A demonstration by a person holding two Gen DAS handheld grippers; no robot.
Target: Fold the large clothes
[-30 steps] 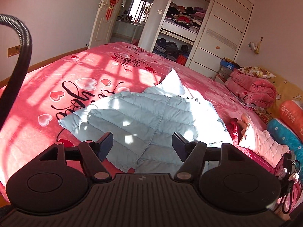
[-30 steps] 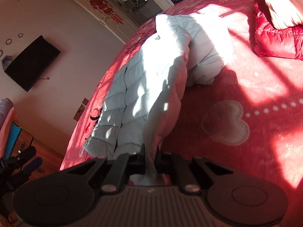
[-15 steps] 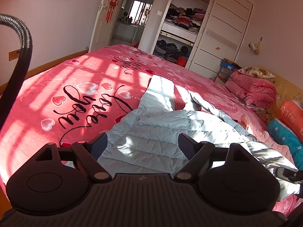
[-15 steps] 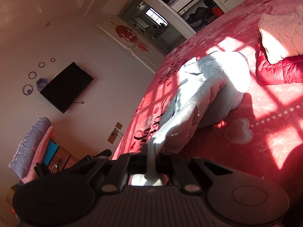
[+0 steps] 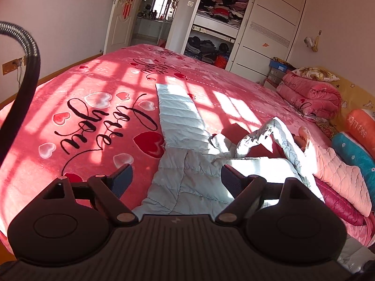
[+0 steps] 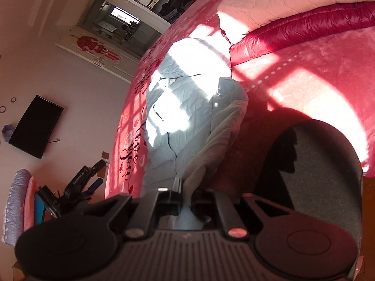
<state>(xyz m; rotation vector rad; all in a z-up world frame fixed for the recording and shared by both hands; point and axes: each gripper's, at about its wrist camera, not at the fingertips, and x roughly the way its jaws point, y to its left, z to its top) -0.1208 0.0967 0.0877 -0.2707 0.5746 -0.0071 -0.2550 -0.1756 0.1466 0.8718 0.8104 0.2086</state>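
A pale blue quilted down jacket (image 5: 187,164) lies crumpled on the red heart-print bed (image 5: 93,98), one sleeve stretched flat toward the far side. My left gripper (image 5: 175,178) is open and empty, hovering just above the jacket's near part. In the right wrist view my right gripper (image 6: 186,201) is shut on an edge of the jacket (image 6: 182,121), which trails away from the jaws across the bed. The left gripper also shows in that view (image 6: 82,182) at the bed's edge.
A pink quilted garment on a dark red jacket (image 5: 339,182) lies at the right of the bed. Folded pink bedding (image 5: 311,93) and pillows (image 5: 361,126) sit by the headboard. An open wardrobe (image 5: 215,28) and a doorway stand beyond. A black hose (image 5: 25,75) curves at the left.
The jacket has been dragged nearer and to the right by my right gripper, leaving one sleeve stretched flat. The right gripper has tilted and pulled back to the bed's edge. The left gripper stays open.
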